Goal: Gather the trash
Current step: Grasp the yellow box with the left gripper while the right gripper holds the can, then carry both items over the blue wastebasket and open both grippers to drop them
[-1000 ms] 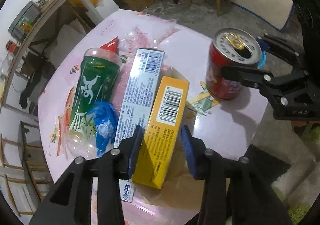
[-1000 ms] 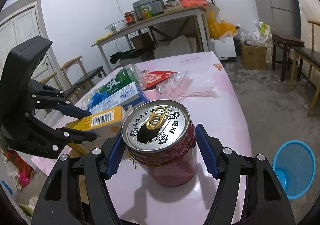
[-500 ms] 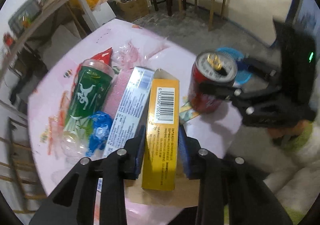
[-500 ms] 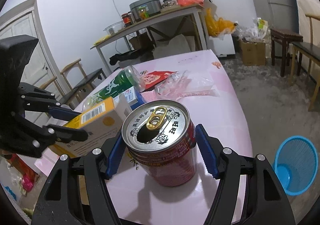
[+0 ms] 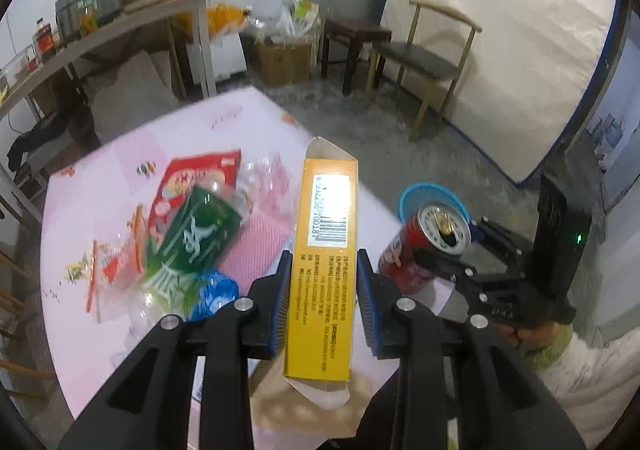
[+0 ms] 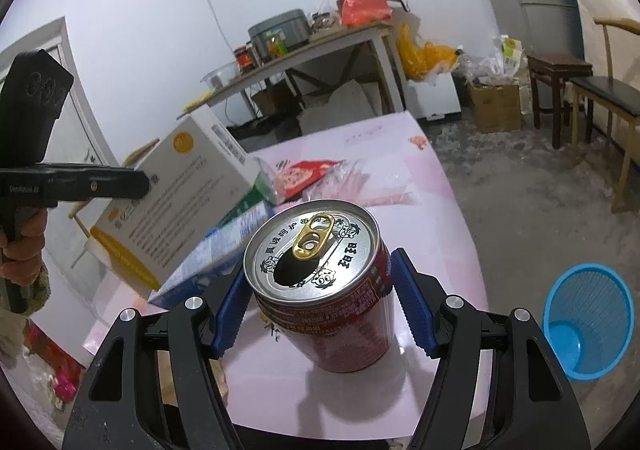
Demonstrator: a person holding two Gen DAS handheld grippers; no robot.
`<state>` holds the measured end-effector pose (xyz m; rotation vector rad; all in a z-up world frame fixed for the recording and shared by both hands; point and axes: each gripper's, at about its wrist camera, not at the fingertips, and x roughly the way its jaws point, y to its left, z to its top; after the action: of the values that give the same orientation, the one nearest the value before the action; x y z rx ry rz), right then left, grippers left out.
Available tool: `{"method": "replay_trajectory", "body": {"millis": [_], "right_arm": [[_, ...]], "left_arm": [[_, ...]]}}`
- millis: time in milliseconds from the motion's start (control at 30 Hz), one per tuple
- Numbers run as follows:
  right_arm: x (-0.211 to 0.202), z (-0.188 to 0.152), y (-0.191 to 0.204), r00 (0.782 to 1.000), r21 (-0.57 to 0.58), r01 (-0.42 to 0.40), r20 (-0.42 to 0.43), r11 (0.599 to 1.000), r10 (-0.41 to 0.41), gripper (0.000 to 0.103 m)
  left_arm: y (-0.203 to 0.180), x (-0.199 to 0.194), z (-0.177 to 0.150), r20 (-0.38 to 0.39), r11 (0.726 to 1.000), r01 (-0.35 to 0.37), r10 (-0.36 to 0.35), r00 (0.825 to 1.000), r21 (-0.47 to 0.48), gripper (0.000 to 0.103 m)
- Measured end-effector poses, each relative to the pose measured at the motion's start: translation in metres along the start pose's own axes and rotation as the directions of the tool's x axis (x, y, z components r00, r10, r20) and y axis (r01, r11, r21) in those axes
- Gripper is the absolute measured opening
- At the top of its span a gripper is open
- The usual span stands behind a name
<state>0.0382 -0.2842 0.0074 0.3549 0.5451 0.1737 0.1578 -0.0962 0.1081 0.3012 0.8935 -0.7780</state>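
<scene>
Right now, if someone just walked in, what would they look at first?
Probably the yellow box, lifted off the pink table and clamped in the left gripper. Next, the opened red can between the right gripper's blue pads near the table's edge, with a blue basket waiting on the floor beside the table.

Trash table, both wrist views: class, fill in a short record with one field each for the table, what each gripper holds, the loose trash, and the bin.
Table: pink top, littered
Left gripper: closed on the yellow box, box raised off the table
Right gripper: clamped on the red can, can upright, tab opened
Loose trash: green bottle lying down, red wrapper, blue-and-white box
Bin: blue basket on the floor beside the table
</scene>
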Motion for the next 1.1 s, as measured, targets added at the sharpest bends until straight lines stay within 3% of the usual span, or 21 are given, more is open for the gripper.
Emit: {"method": "replay_trajectory", "body": {"millis": [233,400,600,800,933,1100], "right_arm": [[-0.041,0.008,-0.026,0.995,0.060,0.048,0.086,0.997,-0.053,0.064],[-0.081,0.004,-0.064,0.979,0.132,0.140,0.129,0.981,-0.157,0.064],[-0.106,-0.009,-0.132,0.954,0.275,0.251,0.090,0.928,-0.285,0.064],[-0.090,-0.028,-0.217,0.919,0.401,0.377,-0.046,0.835,-0.393,0.064],[-0.057,-0.053,-0.280,0.902,0.504,0.426,-0.169,0.752,-0.397,0.064],[-0.031,-0.081,-0.332,0.875,0.577,0.482,-0.273,0.659,-0.401,0.064]], "left_arm": [[-0.028,0.006,0.031,0.019,0.998,0.037,-0.038,0.999,0.045,0.030],[-0.061,0.025,0.050,0.005,0.992,0.075,-0.076,0.997,0.100,0.030],[-0.110,0.082,0.077,-0.096,0.978,0.155,-0.142,0.985,0.142,0.030],[-0.174,0.189,0.118,-0.251,0.960,0.266,-0.237,0.938,0.091,0.030],[-0.220,0.284,0.129,-0.360,0.957,0.280,-0.235,0.903,0.075,0.031],[-0.261,0.394,0.129,-0.469,0.964,0.266,-0.222,0.855,0.027,0.032]]}}
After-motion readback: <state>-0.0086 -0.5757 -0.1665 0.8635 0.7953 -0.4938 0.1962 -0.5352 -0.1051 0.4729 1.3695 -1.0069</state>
